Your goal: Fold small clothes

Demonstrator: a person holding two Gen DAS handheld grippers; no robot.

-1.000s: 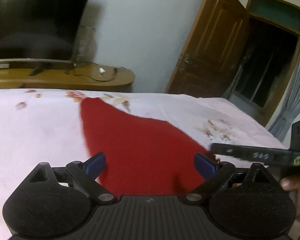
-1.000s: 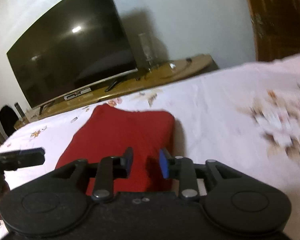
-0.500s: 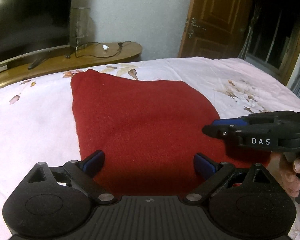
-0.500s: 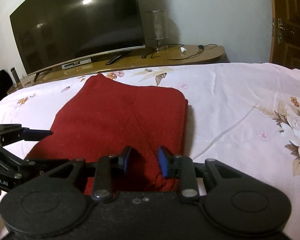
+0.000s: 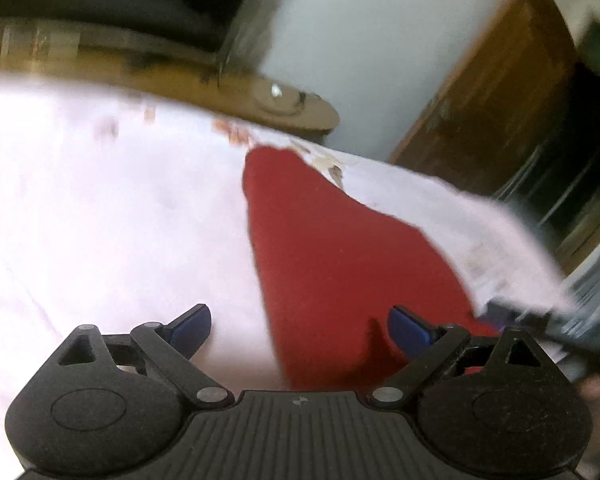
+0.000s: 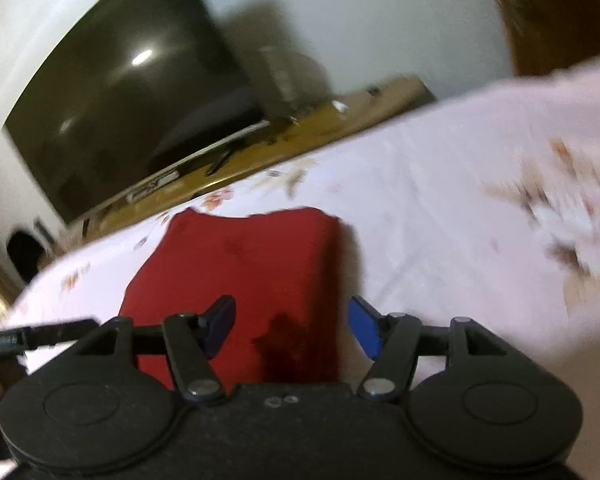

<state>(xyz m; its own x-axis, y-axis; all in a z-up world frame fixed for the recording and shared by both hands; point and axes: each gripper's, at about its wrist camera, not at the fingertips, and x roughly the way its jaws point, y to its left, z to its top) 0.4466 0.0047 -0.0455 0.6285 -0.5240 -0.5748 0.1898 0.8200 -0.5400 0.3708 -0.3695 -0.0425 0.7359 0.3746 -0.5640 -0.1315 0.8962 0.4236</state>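
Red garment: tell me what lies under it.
The red garment lies flat on the pale floral bedsheet, which shows all around it. Whatever sits beneath the cloth itself is covered and cannot be seen.

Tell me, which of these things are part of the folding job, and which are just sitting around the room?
Part of the job:
red garment, lying on the floral bedsheet
left gripper, open
right gripper, open

Just there:
television
wooden TV stand
glass vase
wooden door
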